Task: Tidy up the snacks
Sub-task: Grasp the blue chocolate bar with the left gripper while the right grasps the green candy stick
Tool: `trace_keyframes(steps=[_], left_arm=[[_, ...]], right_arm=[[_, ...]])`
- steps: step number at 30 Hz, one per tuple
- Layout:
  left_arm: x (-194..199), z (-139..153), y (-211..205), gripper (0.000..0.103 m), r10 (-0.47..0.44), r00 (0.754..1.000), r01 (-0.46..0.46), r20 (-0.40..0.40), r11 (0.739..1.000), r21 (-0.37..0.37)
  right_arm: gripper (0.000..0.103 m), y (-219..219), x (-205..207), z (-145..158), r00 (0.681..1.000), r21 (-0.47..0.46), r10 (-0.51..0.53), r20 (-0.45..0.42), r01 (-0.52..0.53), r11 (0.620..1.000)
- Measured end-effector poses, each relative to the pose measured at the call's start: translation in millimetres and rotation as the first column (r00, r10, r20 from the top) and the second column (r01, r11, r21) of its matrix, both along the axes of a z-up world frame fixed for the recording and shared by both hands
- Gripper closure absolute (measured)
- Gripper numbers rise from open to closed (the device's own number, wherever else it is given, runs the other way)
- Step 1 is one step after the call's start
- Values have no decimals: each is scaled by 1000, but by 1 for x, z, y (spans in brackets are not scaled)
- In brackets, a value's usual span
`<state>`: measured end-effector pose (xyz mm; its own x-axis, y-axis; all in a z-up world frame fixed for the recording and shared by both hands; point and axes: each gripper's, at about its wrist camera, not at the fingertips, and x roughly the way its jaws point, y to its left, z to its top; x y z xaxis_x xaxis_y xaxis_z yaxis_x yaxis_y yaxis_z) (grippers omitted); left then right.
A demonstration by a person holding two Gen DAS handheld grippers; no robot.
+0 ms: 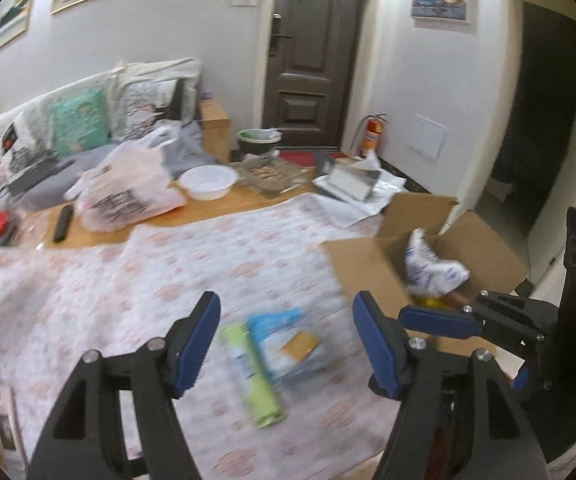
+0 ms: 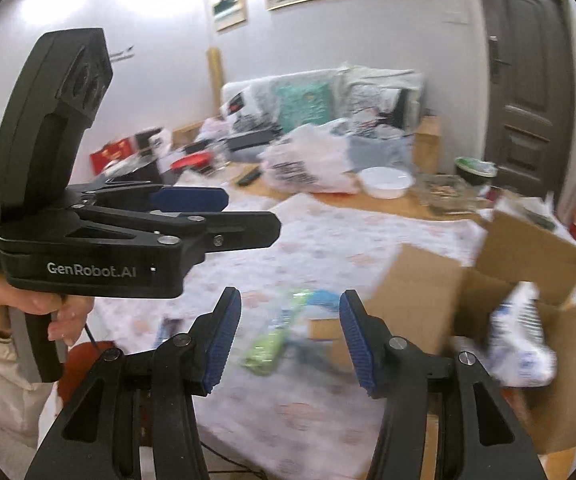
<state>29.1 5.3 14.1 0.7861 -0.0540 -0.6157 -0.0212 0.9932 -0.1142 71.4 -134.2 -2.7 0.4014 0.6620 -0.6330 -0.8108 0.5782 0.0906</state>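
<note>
Floral cloth bears crinkly packets beside open cardboard box.

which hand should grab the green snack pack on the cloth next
Left, probably. The left tool is open with the green snack pack lying right between its fingers. The right tool, open too, views it further ahead.

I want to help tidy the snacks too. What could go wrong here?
1. The green packet and the blue packet lie touching on the tablecloth, so tongs might pinch both or bunch up the cloth.
2. The white bag sticks up in the cardboard box and may block the next snack.
</note>
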Motion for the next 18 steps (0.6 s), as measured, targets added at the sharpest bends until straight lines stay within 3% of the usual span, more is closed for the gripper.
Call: trace_keyframes(steps=[7, 14, 18], left_arm=[[-43, -47, 57, 37, 123, 991, -125, -50, 992, -34], [-67, -123, 99, 37, 215, 961, -235, -172, 967, -101], [-80, -150, 102, 44, 220, 953, -251, -209, 958, -136]], right_arm=[[56, 57, -29, -39, 996, -16, 57, -75, -59, 998], [56, 78, -23, -104, 989, -94, -82, -120, 71, 993], [56, 78, -12, -135, 975, -138, -166, -148, 146, 980]])
